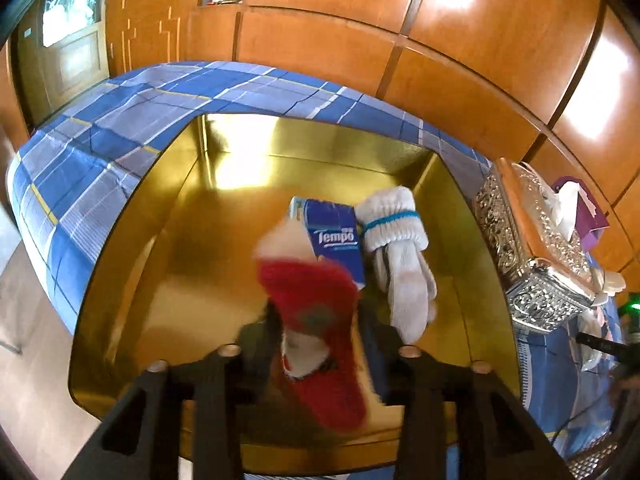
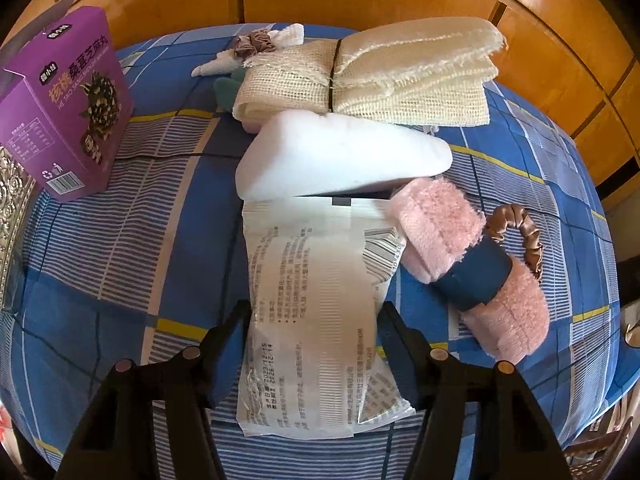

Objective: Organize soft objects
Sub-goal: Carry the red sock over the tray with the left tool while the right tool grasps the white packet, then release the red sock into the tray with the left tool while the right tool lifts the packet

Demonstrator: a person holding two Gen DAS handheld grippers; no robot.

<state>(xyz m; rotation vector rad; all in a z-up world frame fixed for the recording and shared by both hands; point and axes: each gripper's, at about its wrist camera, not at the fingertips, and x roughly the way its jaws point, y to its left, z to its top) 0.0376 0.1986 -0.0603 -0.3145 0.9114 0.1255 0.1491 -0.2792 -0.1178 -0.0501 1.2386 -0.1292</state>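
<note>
left gripper (image 1: 316,344) hangs open over the gold box (image 1: 132,264), blurry red sock (image 1: 316,320) between its jaws; right gripper (image 2: 314,320) clamps the white packet (image 2: 316,300).

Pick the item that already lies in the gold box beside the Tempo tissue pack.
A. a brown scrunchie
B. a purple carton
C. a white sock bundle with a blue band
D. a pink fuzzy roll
C: in the left wrist view the white sock bundle lies on the floor of the gold box, right of the Tempo pack; the other three things show only on the bed in the right wrist view.
</note>
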